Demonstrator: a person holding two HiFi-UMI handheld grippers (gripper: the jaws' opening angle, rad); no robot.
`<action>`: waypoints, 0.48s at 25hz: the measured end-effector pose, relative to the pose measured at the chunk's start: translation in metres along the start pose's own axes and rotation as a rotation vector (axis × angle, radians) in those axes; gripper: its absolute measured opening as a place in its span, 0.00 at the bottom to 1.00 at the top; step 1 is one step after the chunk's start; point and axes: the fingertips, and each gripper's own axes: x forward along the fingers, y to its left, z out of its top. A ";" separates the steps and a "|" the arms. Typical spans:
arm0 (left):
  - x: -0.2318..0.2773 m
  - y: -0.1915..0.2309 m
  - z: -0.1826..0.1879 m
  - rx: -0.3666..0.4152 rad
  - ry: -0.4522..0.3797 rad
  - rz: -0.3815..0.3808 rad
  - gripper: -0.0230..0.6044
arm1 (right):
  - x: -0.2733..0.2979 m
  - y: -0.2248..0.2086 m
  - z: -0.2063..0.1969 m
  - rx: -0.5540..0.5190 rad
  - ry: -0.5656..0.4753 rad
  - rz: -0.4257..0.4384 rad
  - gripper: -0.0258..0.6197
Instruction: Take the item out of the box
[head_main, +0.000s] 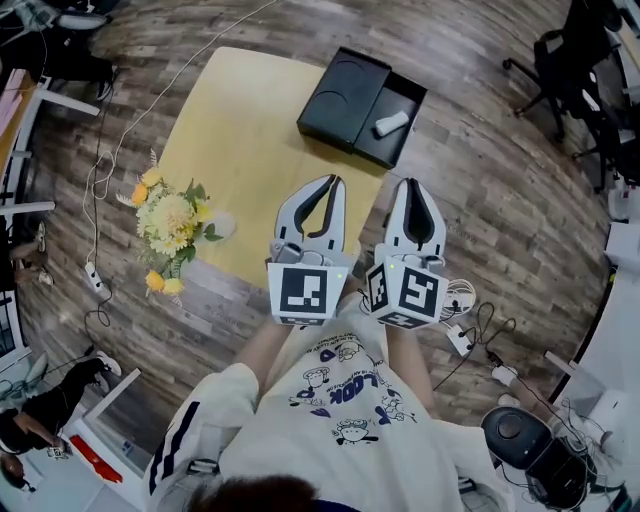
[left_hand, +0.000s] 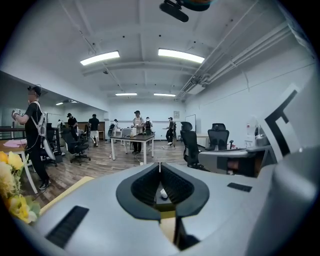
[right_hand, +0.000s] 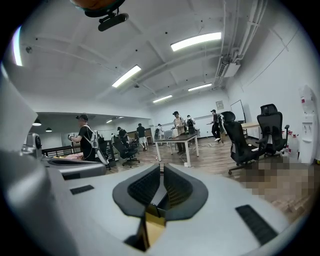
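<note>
Flowers (head_main: 172, 225) crowd table (head_main: 240, 130) left edge. Your left gripper (head_main: 335, 183): jaws closed, empty, over table's near right edge. Bare tabletop ahead. Black box (head_main: 345, 95) at far right corner, white item (head_main: 391, 123) in right compartment. Your right gripper (head_main: 413, 186): closed, empty, just off right edge.

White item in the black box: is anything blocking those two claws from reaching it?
Nothing visible. The box lies open with the white item uncovered inside. Only bare tabletop lies between it and the left claw and right claw. The flowers stand off to the left.
</note>
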 end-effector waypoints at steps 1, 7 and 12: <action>0.004 0.000 -0.003 -0.002 0.008 0.003 0.07 | 0.004 -0.003 -0.002 0.001 0.007 0.002 0.10; 0.028 0.000 -0.016 -0.006 0.042 0.010 0.07 | 0.028 -0.019 -0.011 0.010 0.038 0.014 0.10; 0.044 0.000 -0.025 -0.013 0.065 0.014 0.07 | 0.044 -0.028 -0.020 0.010 0.070 0.020 0.10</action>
